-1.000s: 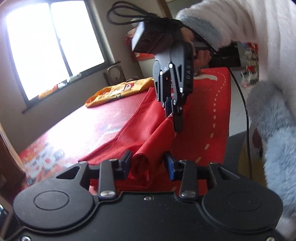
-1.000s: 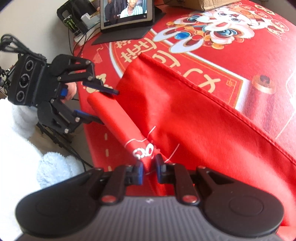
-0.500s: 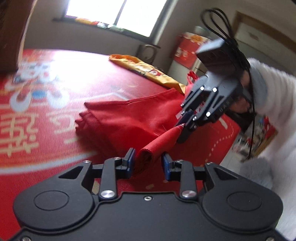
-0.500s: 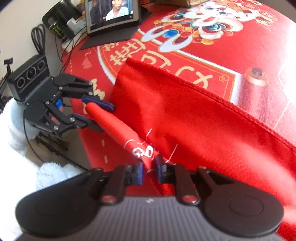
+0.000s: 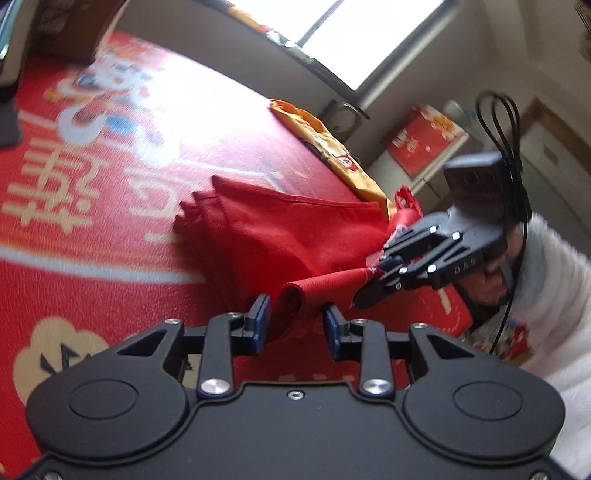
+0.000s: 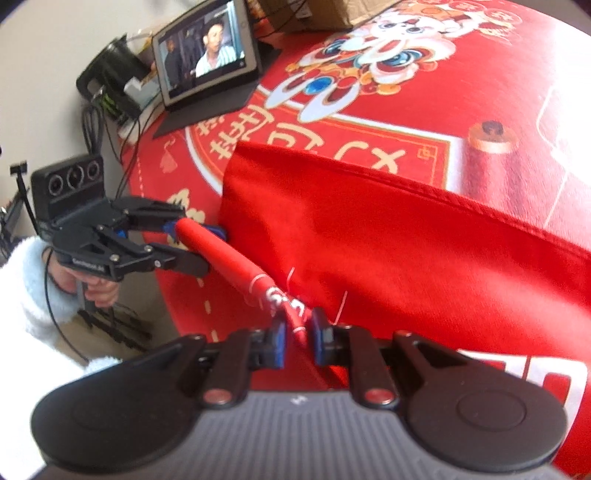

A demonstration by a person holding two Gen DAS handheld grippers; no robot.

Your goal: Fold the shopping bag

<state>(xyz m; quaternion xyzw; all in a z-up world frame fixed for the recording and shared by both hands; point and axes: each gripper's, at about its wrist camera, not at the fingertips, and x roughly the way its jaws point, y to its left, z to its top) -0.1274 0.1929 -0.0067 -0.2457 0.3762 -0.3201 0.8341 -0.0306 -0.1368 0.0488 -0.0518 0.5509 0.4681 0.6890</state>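
Note:
A red shopping bag (image 5: 295, 229) lies flat on the red printed tablecloth (image 5: 92, 258). Its near edge is rolled into a tight strip (image 6: 229, 258) that runs taut between both grippers, just above the cloth. In the right wrist view my right gripper (image 6: 298, 328) is shut on the strip's white-printed end, with the bag's flat panel (image 6: 369, 240) behind it. My left gripper (image 6: 207, 247) clamps the far end beside the bag's left corner. In the left wrist view the roll (image 5: 291, 299) sits between the left gripper's (image 5: 295, 319) blue pads, and the right gripper (image 5: 373, 275) pinches the other end.
A tablet (image 6: 207, 55) stands lit at the table's back left, beside a black holder with cables (image 6: 110, 85) and a cardboard box (image 6: 332, 14). A yellow bag (image 5: 332, 147) lies at the window side. The table edge drops off just left of the roll. Red boxes (image 5: 424, 140) stand beyond.
My left gripper has rolled about its own axis and moved in toward the bag's left corner, still clamped on the rolled strip. The right gripper has stayed almost still.

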